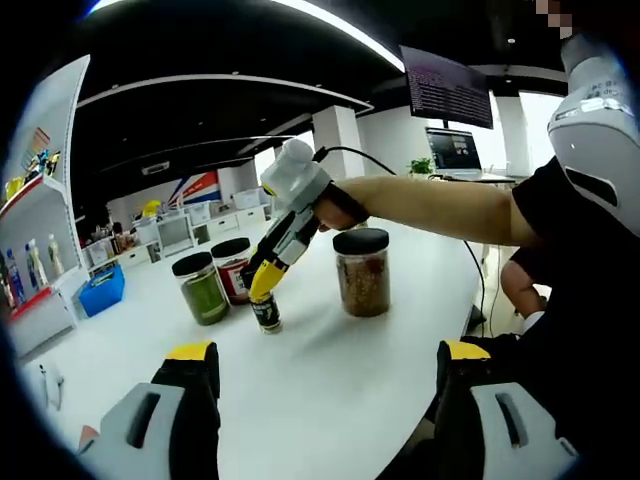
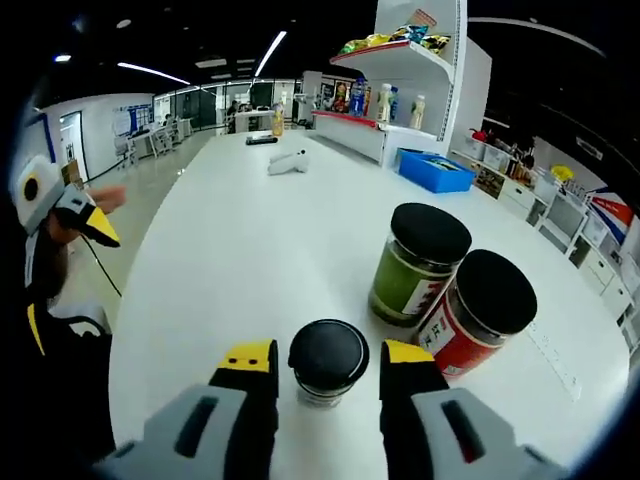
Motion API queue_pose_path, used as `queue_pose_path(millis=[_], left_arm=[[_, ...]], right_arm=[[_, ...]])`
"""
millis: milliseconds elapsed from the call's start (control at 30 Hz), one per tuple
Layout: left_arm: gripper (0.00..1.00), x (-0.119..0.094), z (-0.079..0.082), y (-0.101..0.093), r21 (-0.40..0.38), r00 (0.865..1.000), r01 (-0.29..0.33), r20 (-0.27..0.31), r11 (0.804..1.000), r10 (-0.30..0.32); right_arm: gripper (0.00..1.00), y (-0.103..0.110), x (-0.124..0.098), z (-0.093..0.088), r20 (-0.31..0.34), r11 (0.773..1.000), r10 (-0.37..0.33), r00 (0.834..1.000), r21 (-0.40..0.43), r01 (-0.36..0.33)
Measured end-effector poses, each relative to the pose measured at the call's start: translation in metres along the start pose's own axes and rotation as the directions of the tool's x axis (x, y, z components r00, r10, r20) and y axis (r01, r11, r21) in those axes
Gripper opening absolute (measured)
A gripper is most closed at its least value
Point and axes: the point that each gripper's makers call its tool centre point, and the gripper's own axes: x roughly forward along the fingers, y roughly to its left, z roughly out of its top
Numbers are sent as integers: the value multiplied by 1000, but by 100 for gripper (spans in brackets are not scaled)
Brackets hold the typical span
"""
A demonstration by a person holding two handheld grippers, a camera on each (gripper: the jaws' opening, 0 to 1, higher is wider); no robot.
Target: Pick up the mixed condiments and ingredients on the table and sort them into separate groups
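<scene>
A small black-lidded jar (image 2: 328, 360) stands on the white table (image 2: 230, 250), between the jaws of my right gripper (image 2: 327, 356). The jaws are open, with a thin gap on each side of the jar. In the left gripper view the right gripper (image 1: 266, 290) tilts down over the small jar (image 1: 267, 314), held by a person's hand. Beside it stand a green-filled jar (image 2: 415, 265) (image 1: 203, 288) and a red-labelled jar (image 2: 478, 312) (image 1: 233, 268), touching each other. A brown-filled jar (image 1: 363, 272) stands apart to the right. My left gripper (image 1: 328, 352) hovers open over the table's near part, holding nothing.
A person's arm (image 1: 430, 205) reaches across the table above the brown jar. A white object (image 2: 288, 160) lies far down the table. A blue bin (image 2: 437, 168) sits below the snack shelves (image 2: 400, 60). The table edge (image 1: 470, 290) curves close by.
</scene>
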Motion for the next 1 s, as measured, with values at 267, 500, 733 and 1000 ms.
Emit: queue_pose_path(millis=[267,500,733,1000], left_arm=[[88,-2,2,-4,-7,1000,18,13,1000,-18],[88,0,0,-5,-2,1000,18,3,1000,-18],[88,0,1,-4,-5,1000,9,0,1000,-9],[88,3,-2,-6,5,1000,15,-25,1000,-15]], right_arm=[[27,-4,-1,3,12,1000,-10,1000,18,10],[26,-3,-1,4,4,999,-23,1000,24,23],[26,-6,-5,3,-9,999,-26,1000,28,27],[26,-16,-20,9,2,997,-51,999,54,51]])
